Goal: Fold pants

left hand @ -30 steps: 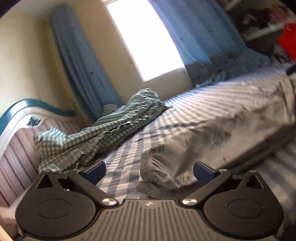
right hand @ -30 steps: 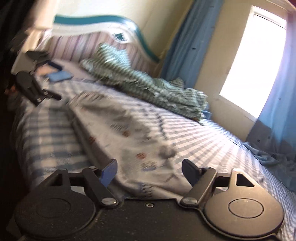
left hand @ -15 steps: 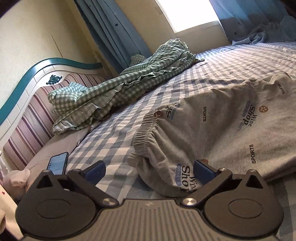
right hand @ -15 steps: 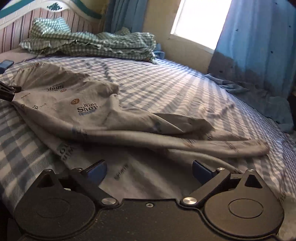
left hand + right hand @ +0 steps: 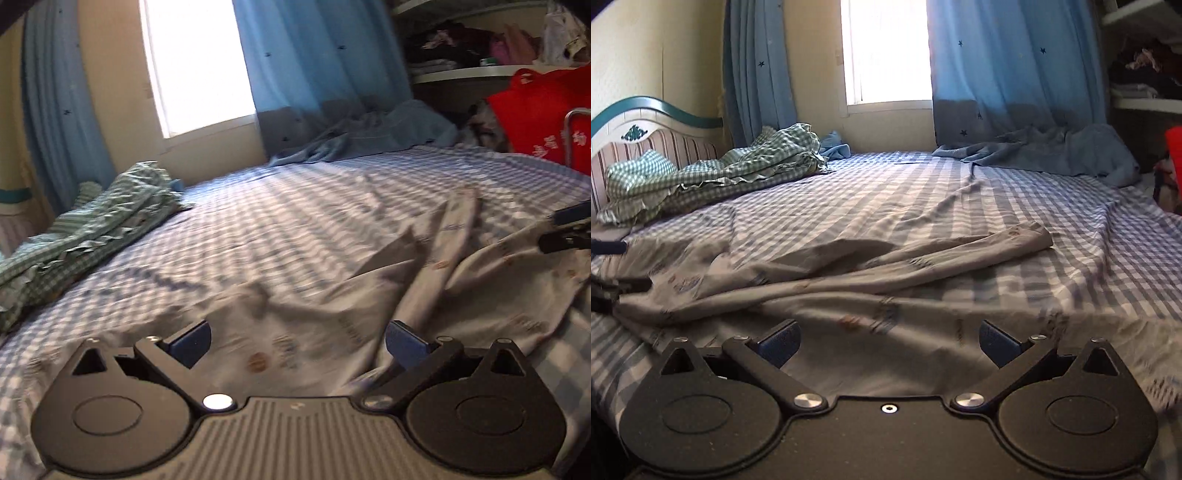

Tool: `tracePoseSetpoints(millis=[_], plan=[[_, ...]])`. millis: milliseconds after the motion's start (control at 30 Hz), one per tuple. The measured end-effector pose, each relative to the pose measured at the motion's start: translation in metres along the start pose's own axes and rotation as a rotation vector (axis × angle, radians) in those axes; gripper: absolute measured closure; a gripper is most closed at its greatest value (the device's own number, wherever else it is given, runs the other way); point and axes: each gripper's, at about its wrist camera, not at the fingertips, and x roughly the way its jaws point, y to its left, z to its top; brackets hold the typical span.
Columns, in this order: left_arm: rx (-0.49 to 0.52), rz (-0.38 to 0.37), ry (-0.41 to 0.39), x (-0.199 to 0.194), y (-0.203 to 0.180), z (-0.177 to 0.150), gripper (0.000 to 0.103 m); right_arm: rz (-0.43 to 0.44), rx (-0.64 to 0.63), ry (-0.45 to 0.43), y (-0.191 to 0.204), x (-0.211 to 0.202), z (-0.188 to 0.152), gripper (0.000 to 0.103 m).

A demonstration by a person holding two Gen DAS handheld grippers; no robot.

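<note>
Pants [image 5: 886, 280] lie rumpled along the bed's [image 5: 960, 192] near edge. The left gripper [image 5: 297, 338] and right gripper [image 5: 888, 341], jaws wide and holding nothing, hover over them, likely seeking grip points.

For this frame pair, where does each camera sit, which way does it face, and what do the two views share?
Left wrist: on the left gripper, low over the pants, facing across the bed to the window; the right gripper shows at right.
Right wrist: on the right gripper, jaws just opened wide, facing the window and headboard; the left gripper shows at left.
Shared: pants, green checked bedding, blue curtains.
</note>
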Motion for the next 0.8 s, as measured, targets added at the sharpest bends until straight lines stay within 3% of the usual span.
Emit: tracePoseSetpoints(millis=[133,233,300,367,533,700,800], plan=[[0.030,-0.198,0.012,0.025,-0.026,0.022,0.003,0.045,0.053,0.077,-0.040,0.026,0.035,0.001],[0.113,-0.264,0.052,0.044,-0.042,0.031,0.018,0.088,0.120,0.137,-0.066,0.046,0.059,0.001],[0.120,-0.298,0.099,0.057,-0.044,0.033,0.031,0.125,0.172,0.167,-0.079,0.061,0.076,0.010],[0.094,-0.323,0.143,0.069,-0.040,0.035,0.033,0.129,0.207,0.199,-0.086,0.080,0.093,0.022],[0.014,-0.369,0.235,0.089,-0.019,0.034,0.034,0.064,0.293,0.314,-0.092,0.132,0.132,0.038],[-0.057,-0.386,0.297,0.098,-0.002,0.034,0.044,-0.067,0.410,0.455,-0.097,0.185,0.151,0.065],[-0.105,-0.408,0.316,0.105,0.004,0.038,0.046,-0.144,0.379,0.495,-0.093,0.202,0.155,0.069]])
